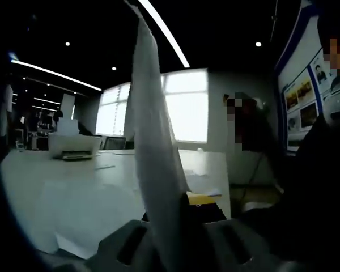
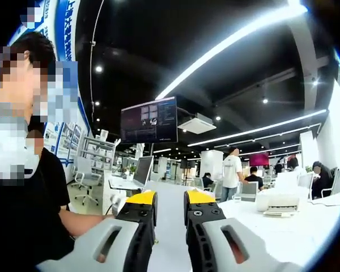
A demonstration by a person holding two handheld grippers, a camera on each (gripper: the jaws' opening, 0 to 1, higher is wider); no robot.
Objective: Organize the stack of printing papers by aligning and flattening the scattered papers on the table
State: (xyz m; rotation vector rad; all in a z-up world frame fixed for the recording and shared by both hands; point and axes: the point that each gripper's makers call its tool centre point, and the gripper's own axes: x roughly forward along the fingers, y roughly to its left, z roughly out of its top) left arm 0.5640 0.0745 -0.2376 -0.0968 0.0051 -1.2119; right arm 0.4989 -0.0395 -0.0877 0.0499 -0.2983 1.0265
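Rising edge-on from between its jaws, a sheaf of white printing papers is clamped in the left claw in the left gripper view; the sheets stand nearly upright and reach toward the top of that view, bending slightly. Behind them the white worktop stretches away, with more loose papers lying flat on it near the claw and others further off by the far edge. A white printer sits on the worktop at the far left, and bright windows light the wall beyond. A person in dark clothing stands at the right, in front of a poster board.

In the right gripper view, the right claw is released: its yellow-tipped jaws stand apart with a clear gap and nothing between them, raised above the worktop. A printer rests on that worktop to the right. A person in a black shirt fills the left side, and a dark hanging monitor hangs ahead, with several people standing further back.
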